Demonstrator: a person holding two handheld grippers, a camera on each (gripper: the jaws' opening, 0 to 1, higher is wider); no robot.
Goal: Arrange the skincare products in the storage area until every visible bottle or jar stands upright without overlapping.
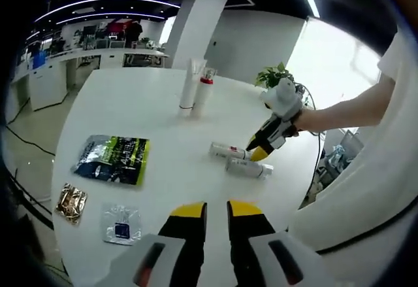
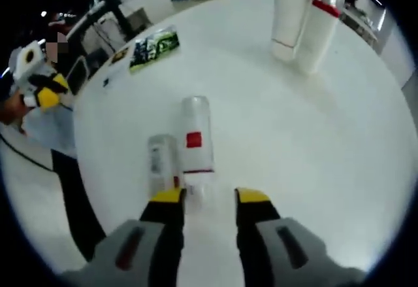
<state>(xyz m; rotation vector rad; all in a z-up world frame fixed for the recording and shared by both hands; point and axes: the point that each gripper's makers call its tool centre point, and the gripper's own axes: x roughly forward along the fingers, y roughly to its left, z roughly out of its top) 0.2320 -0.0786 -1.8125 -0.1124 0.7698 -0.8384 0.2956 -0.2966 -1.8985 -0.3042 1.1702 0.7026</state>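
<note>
Jaws: right gripper point(image 2: 204, 197) parted at clear red-labelled bottle point(image 2: 194, 140); left gripper point(image 1: 216, 210) parted, empty.
Done: two white tubes point(image 2: 307, 19) upright, far.
Left: grey-labelled clear bottle point(image 2: 162, 161) also lying.

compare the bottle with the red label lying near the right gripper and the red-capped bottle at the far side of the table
Pose: the red-label bottle lies on its side, while the red-capped bottle stands upright. Neighbours: the red-label bottle lies beside another lying bottle, while the red-capped bottle stands against a white tube. Place: the red-label bottle is just ahead of the right gripper; the red-capped bottle is far off. Both are pale, with red marks, on the white table.
</note>
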